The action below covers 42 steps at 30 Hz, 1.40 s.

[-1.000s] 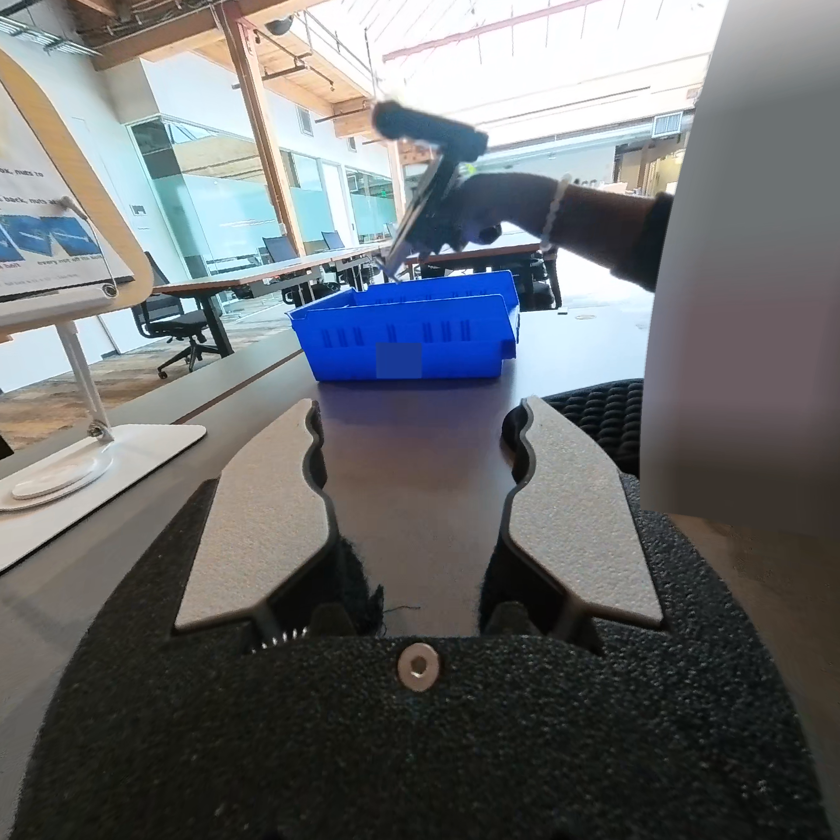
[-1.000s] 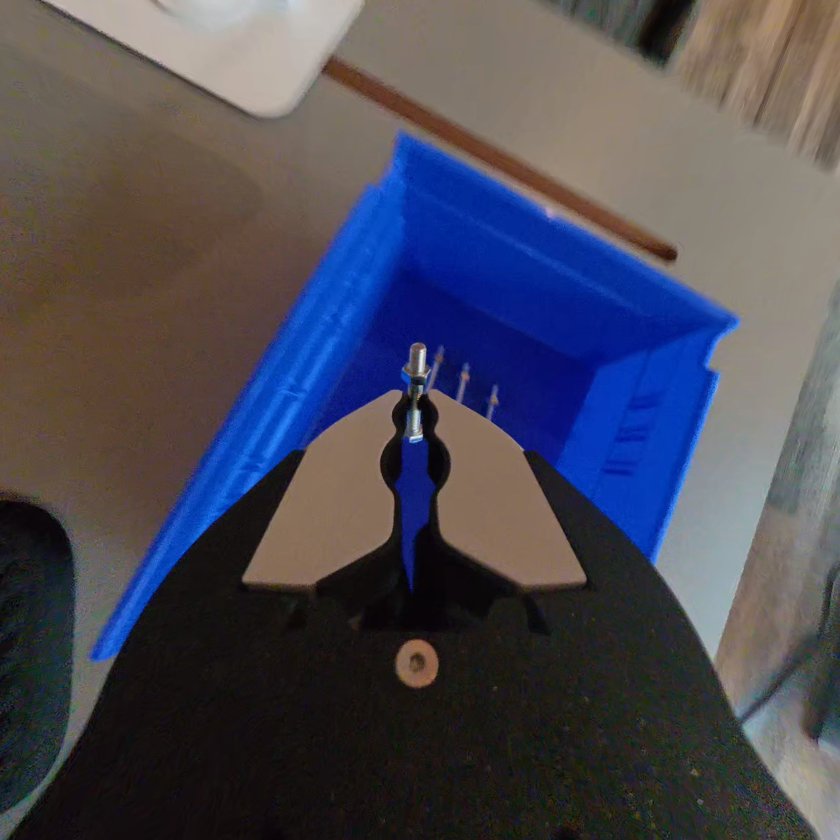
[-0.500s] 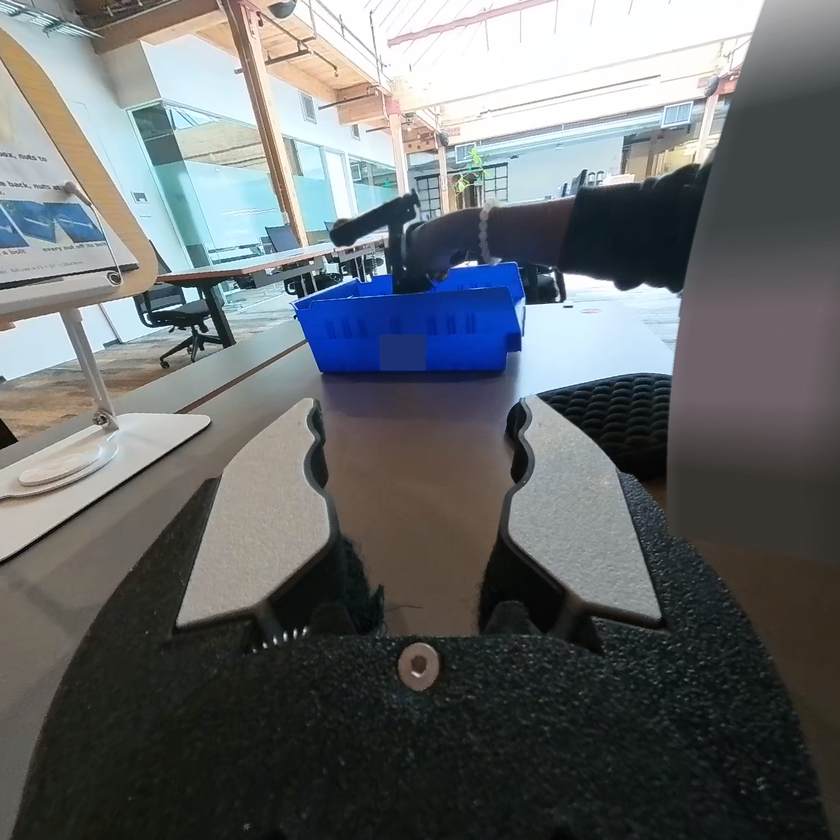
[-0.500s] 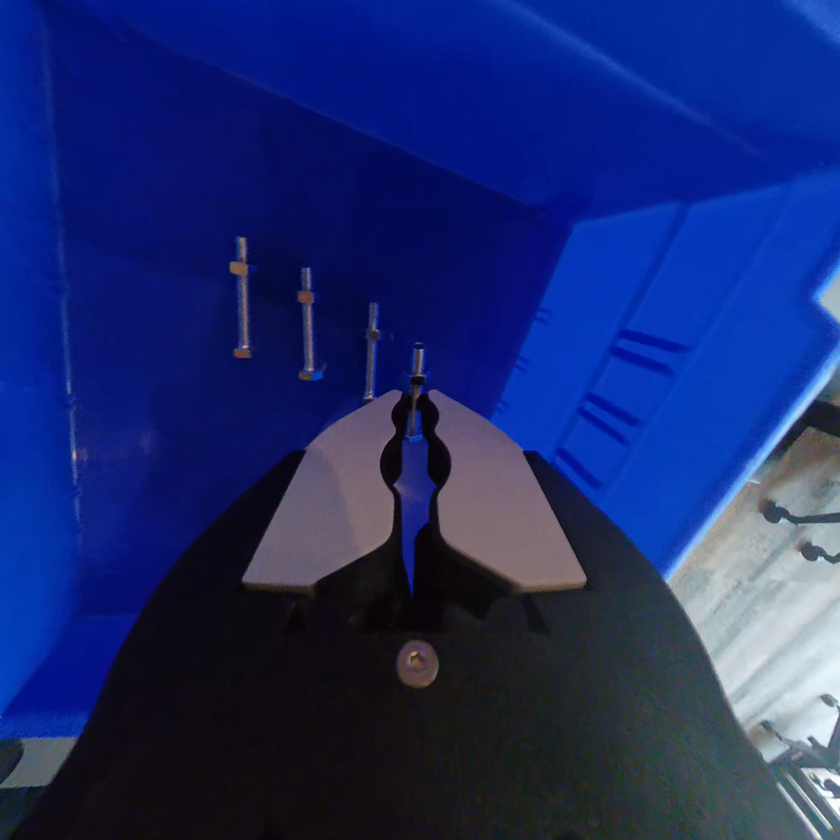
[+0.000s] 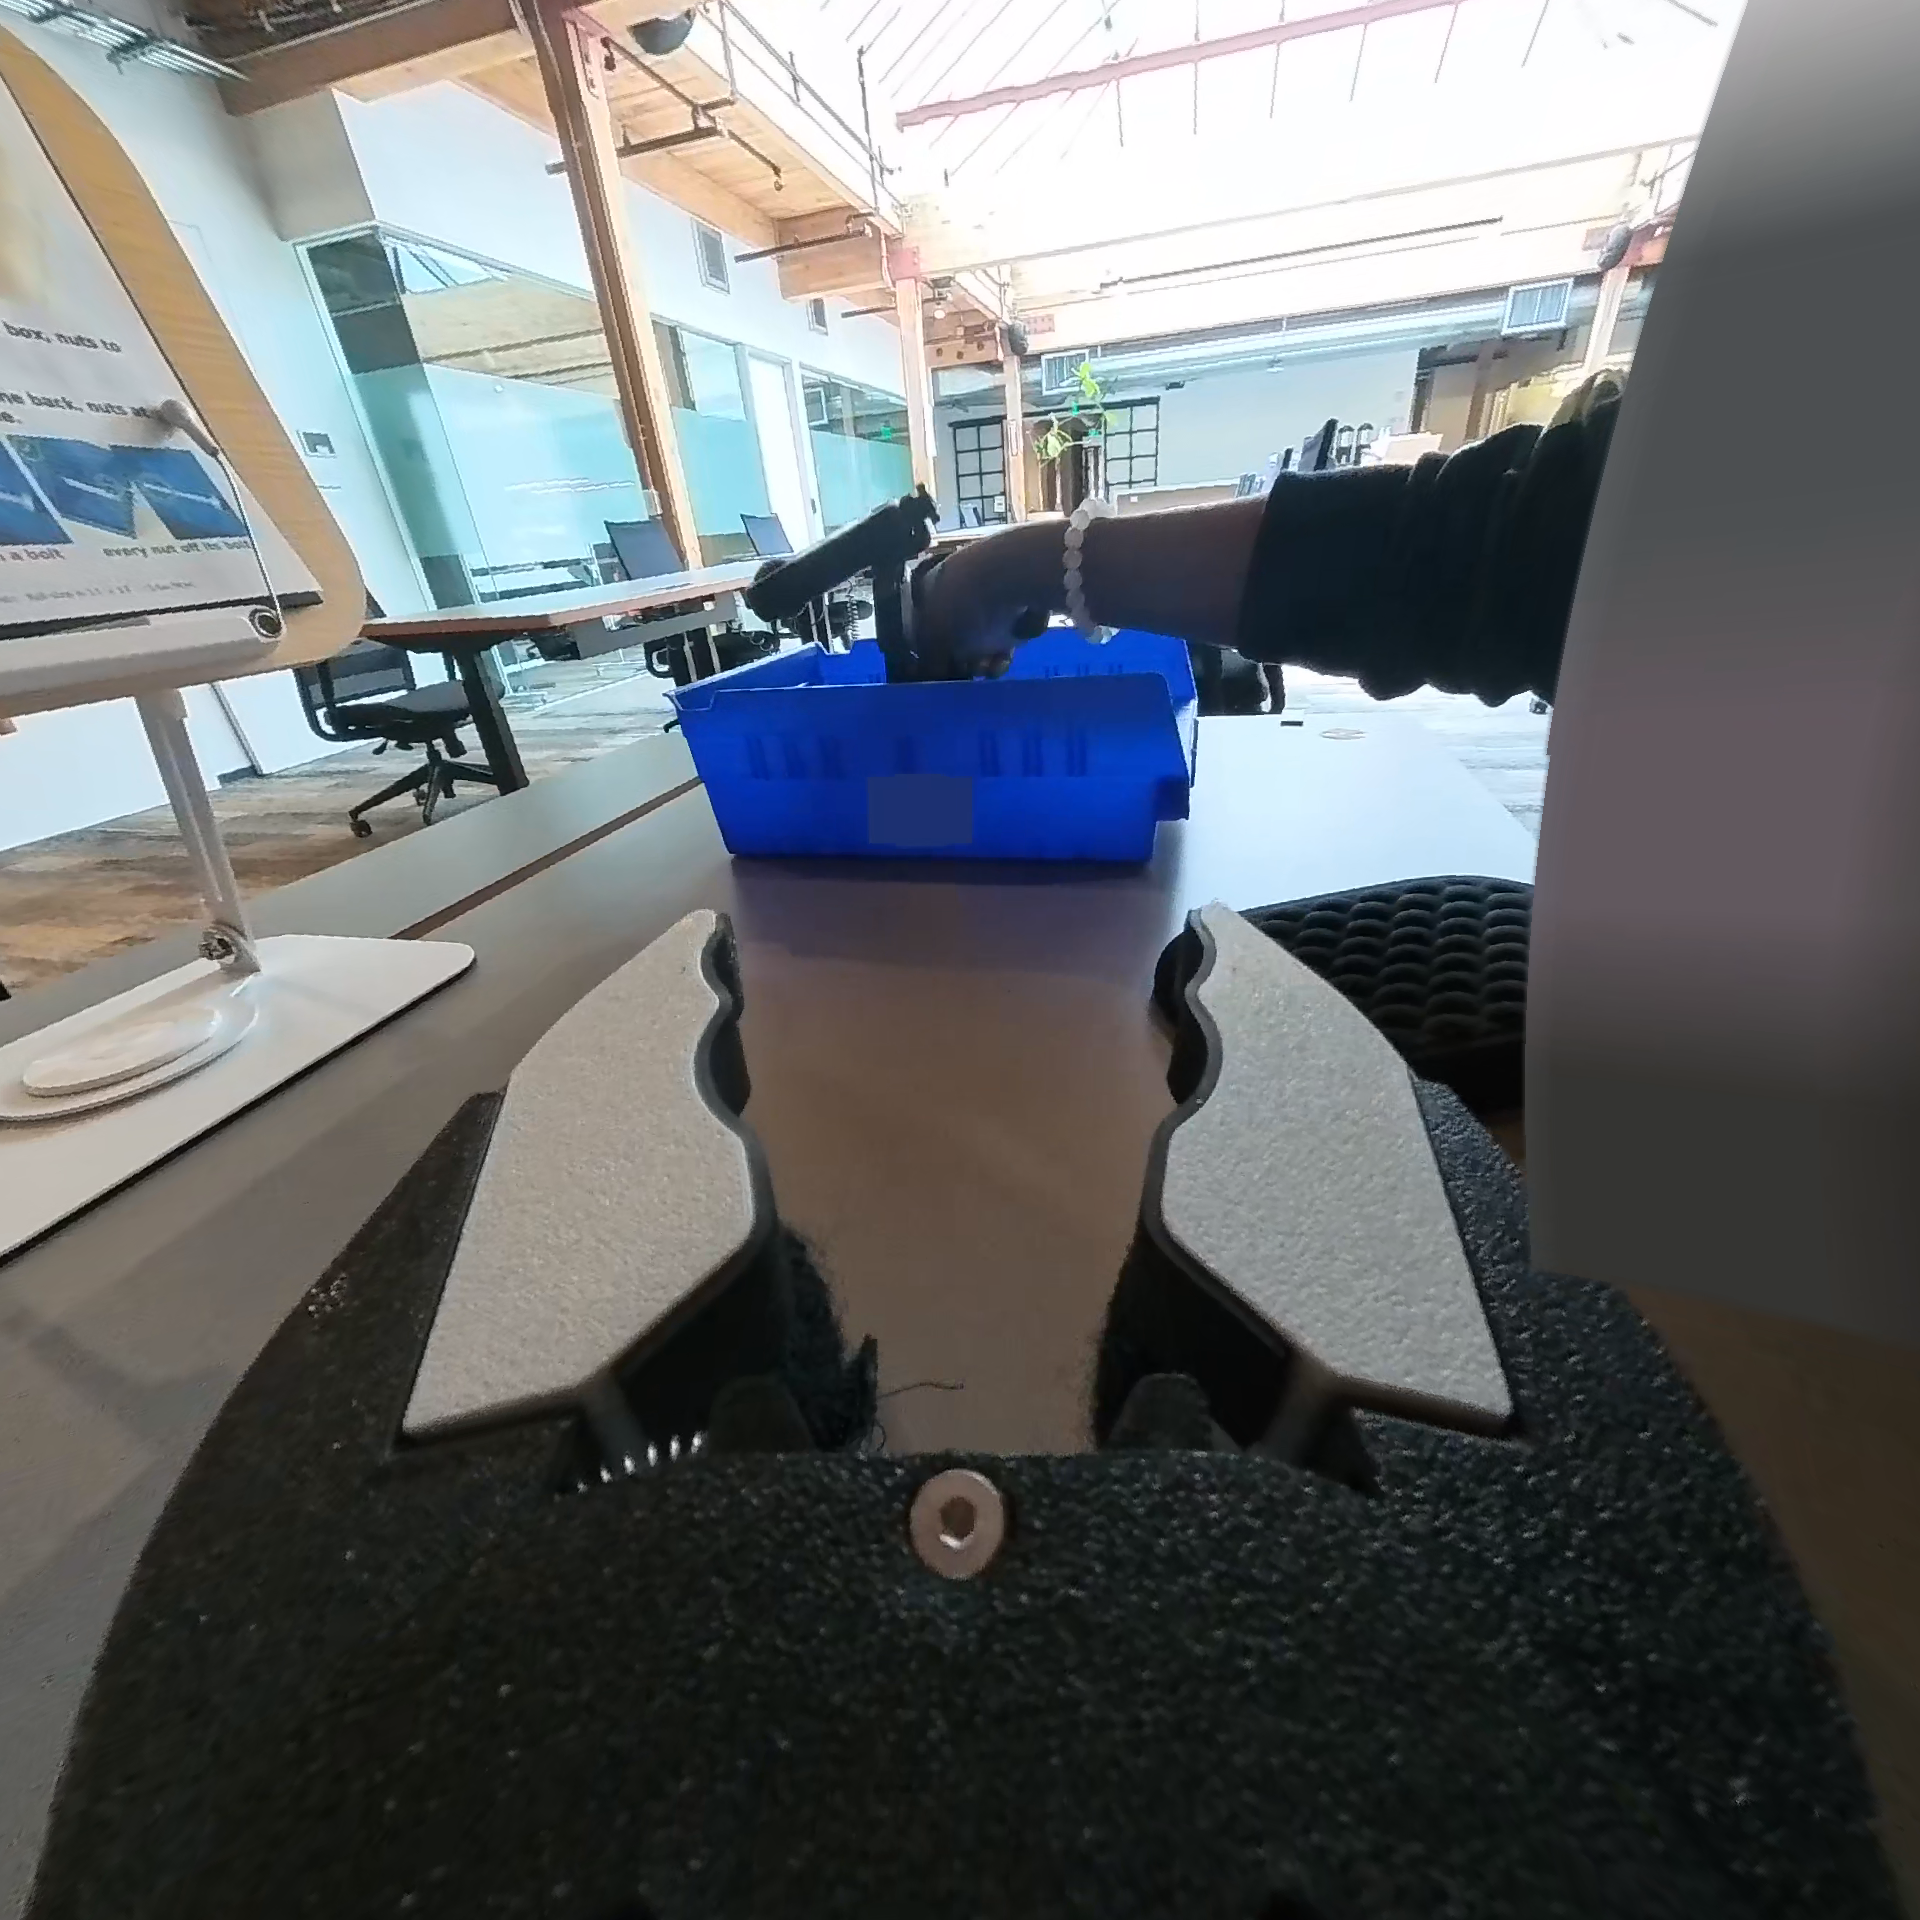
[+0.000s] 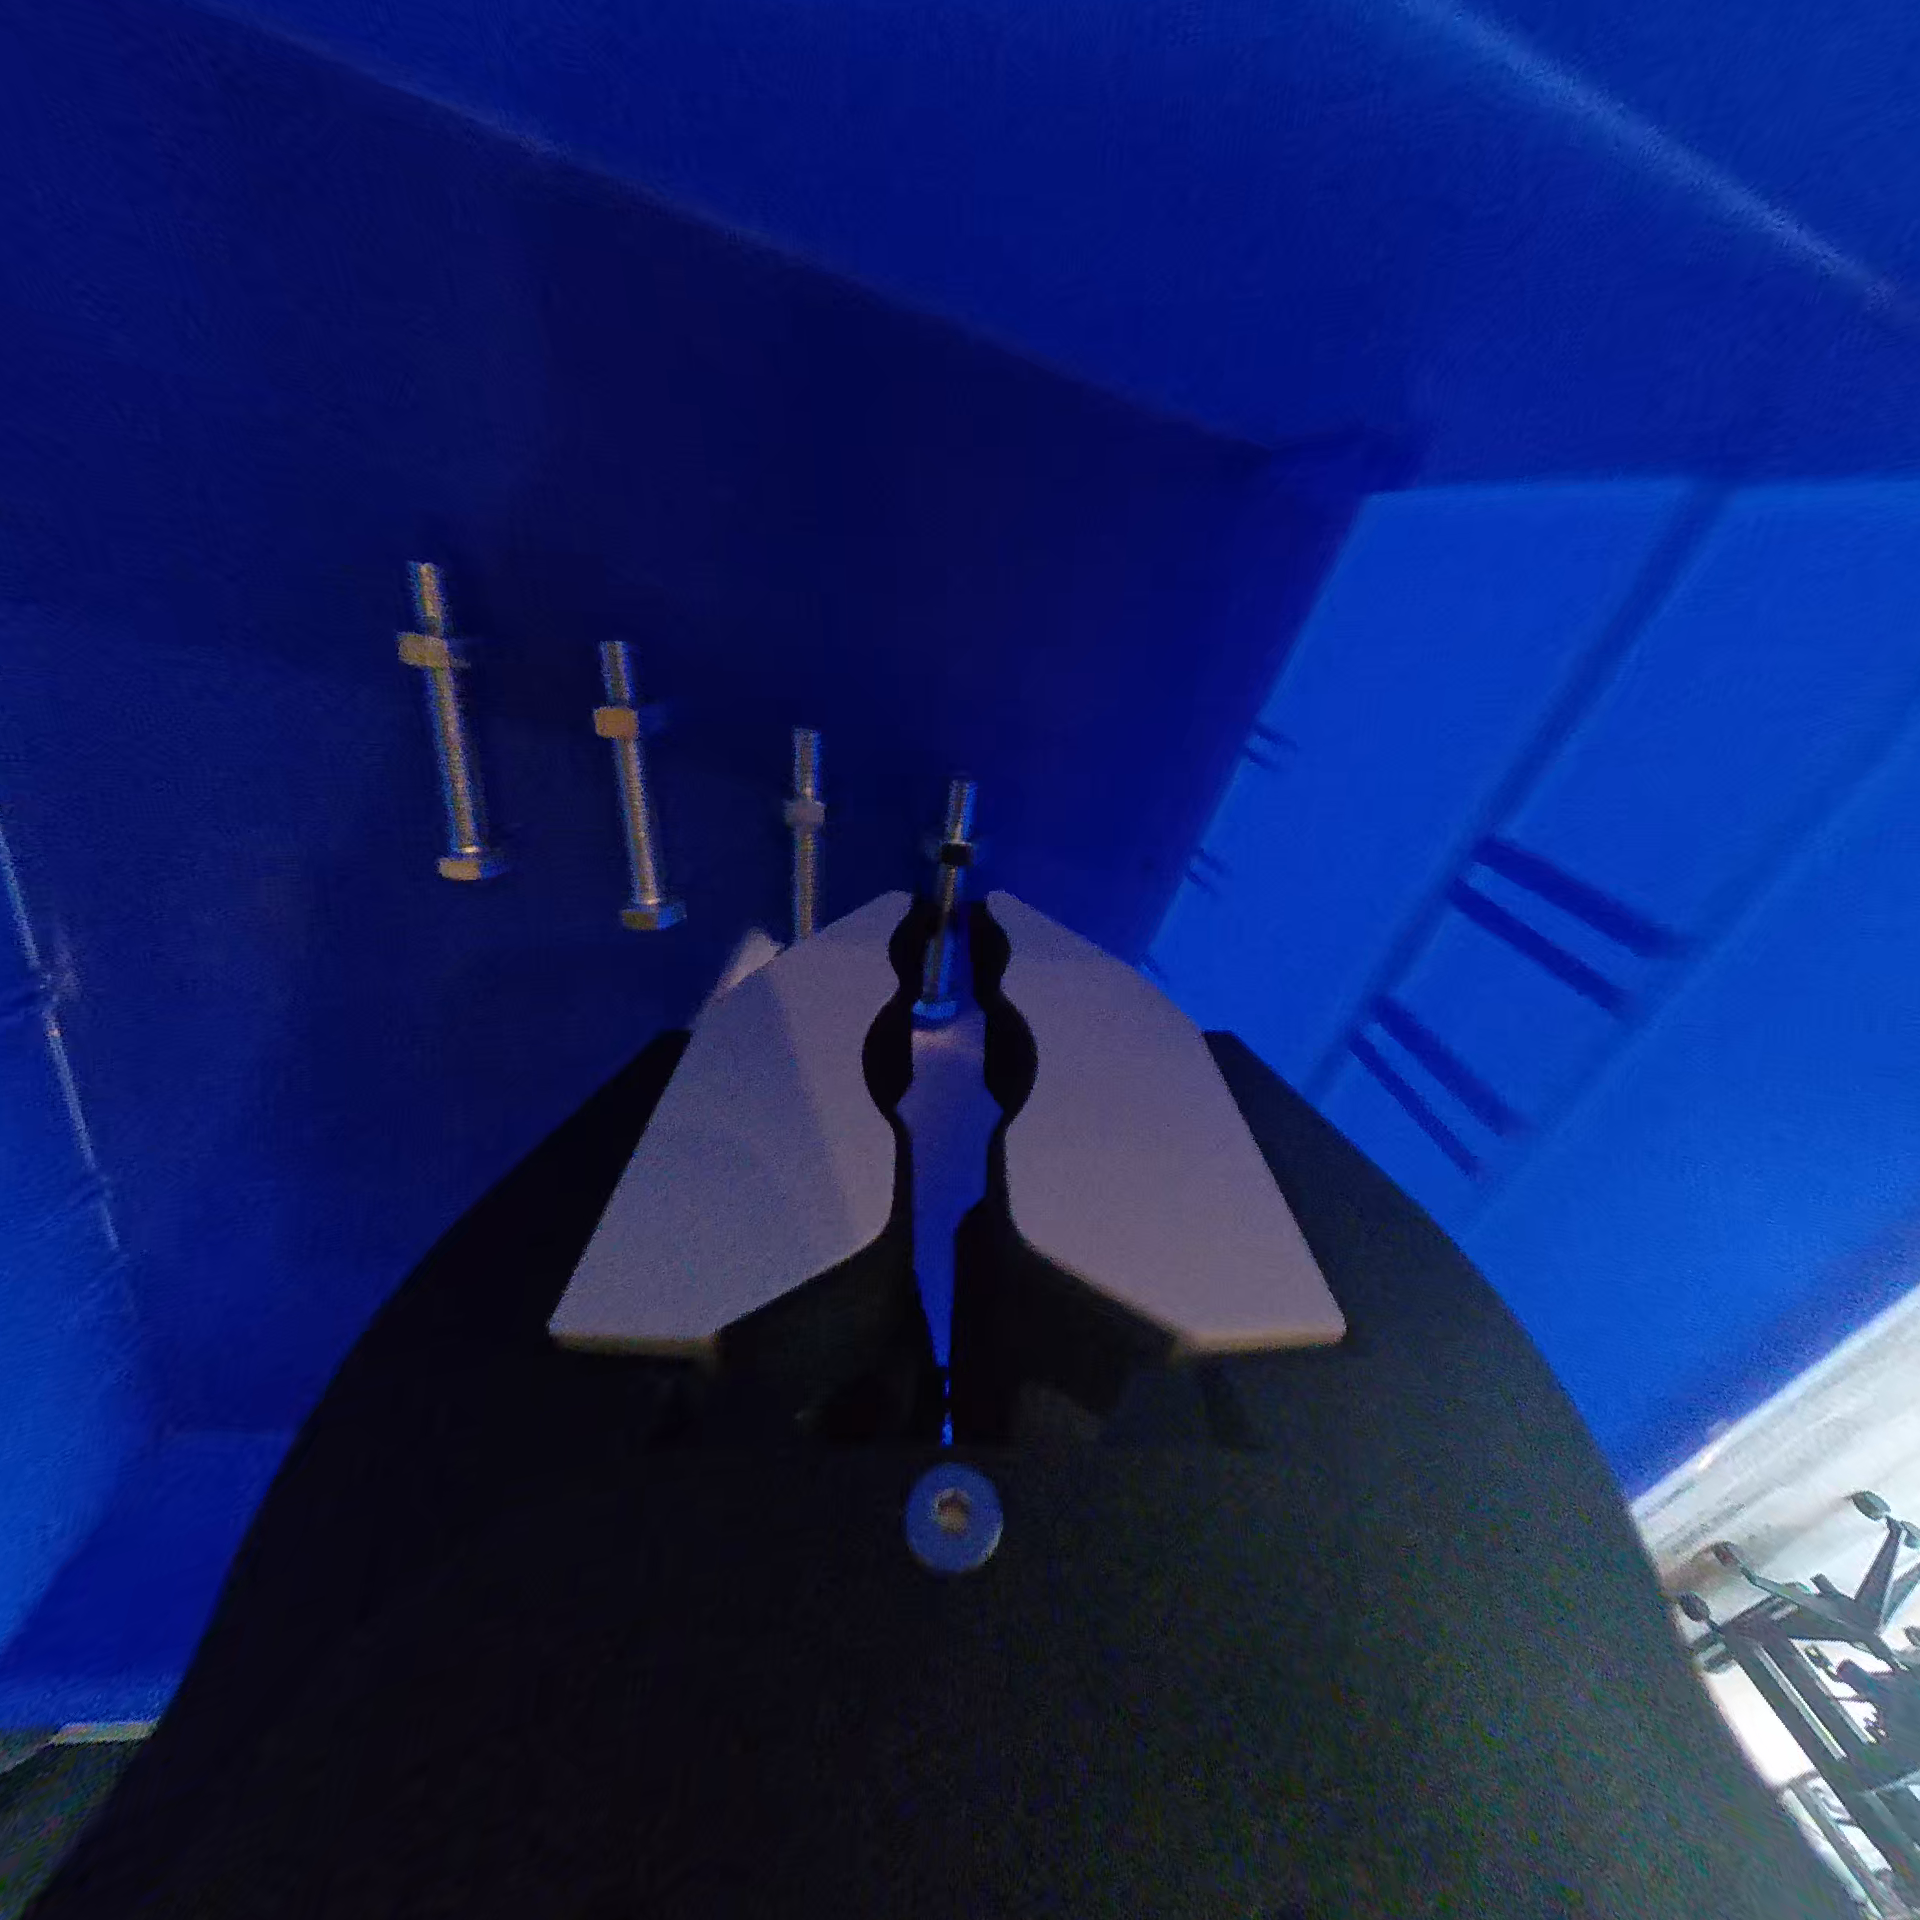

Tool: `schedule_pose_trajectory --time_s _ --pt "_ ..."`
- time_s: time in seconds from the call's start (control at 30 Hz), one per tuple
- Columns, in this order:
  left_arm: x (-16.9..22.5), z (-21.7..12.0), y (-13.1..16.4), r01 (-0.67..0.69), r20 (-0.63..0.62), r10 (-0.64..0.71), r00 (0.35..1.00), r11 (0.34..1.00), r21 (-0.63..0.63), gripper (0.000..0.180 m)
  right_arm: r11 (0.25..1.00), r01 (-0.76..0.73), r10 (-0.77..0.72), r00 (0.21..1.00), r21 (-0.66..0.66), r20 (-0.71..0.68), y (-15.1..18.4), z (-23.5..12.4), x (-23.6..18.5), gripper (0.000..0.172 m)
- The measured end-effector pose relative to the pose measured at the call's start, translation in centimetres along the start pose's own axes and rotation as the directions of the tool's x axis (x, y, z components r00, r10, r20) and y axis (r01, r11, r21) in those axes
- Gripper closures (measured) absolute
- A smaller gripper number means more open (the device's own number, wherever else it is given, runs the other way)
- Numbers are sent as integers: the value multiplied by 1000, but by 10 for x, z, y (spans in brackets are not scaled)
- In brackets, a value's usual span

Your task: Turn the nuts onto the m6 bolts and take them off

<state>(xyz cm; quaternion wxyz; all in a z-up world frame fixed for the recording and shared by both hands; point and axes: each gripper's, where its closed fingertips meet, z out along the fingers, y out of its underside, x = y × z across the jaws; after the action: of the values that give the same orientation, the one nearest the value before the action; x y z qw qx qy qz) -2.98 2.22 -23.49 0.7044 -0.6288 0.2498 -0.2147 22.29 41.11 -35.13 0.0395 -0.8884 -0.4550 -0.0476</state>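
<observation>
Two hand-held grippers share a dark brown table. At the far left stands a white metal stand with a flat base; it carries a wooden board with a printed sheet clipped to it. Next comes the left gripper, low over the bare tabletop; its grey textured fingers are spread wide with nothing between them. Straight ahead of it sits a blue plastic bin with slotted walls. Over the bin's rim a hand, with a pale bead bracelet and a dark sleeve, dips the right gripper down inside. Right of the left gripper, a black mat with a scalloped texture lies on the table.

Inside the bin, four long steel bolts lie roughly parallel, each with a nut threaded partway along it; the leftmost bolt carries a brassy-looking nut; the second bolt has its nut likewise near the far end; the third bolt is partly covered by the gripper's finger. The fourth bolt, wearing a dark nut, runs up between the right gripper's fingertips; the jaws stand narrow around its shank, its head back in the scalloped notch. The view is blurred and dim there, so whether the pads press on the shank I cannot tell.
</observation>
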Motion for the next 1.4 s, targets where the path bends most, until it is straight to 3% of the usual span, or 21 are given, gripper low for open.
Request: schedule_pose_trajectory --time_s 0.2,0.43,0.53,0.67,0.73,0.87,0.97,1.1,1.3,1.4 --pt "-1 0 1 16 3 -16 1000 1000 -5 100 998 -9 10 1000 60 -12 -4 -11 2 150" --pt "-2 1 7 13 8 -13 1000 999 -36 97 930 -31 41 999 367 -19 -7 -76 -4 122" --pt "-2 1 8 6 7 -5 1000 999 -52 95 827 -48 42 999 561 24 -2 -111 -21 109" --pt "-7 0 10 7 39 -4 999 997 -74 89 600 -68 3 997 797 82 14 -156 -53 84" --pt "-13 -2 7 15 76 -8 997 996 -85 81 496 -72 -25 995 865 97 28 -173 -69 63" --pt "-22 -11 -23 40 183 -29 983 998 -56 53 362 -84 -38 994 928 105 60 -187 -92 28" --pt "-26 -25 -49 50 286 -41 957 998 -24 34 255 -108 -45 991 961 123 78 -195 -106 25" --pt "-20 -51 -85 -29 412 21 911 999 14 34 173 -105 -43 993 979 114 96 -195 -120 25" --pt "-3 -93 -111 -152 552 173 816 985 -84 34 127 -100 -47 993 987 107 116 -191 -140 25" --pt "6 -114 -118 -142 596 168 785 986 -91 34 144 -56 -22 998 988 59 120 -185 -148 25"
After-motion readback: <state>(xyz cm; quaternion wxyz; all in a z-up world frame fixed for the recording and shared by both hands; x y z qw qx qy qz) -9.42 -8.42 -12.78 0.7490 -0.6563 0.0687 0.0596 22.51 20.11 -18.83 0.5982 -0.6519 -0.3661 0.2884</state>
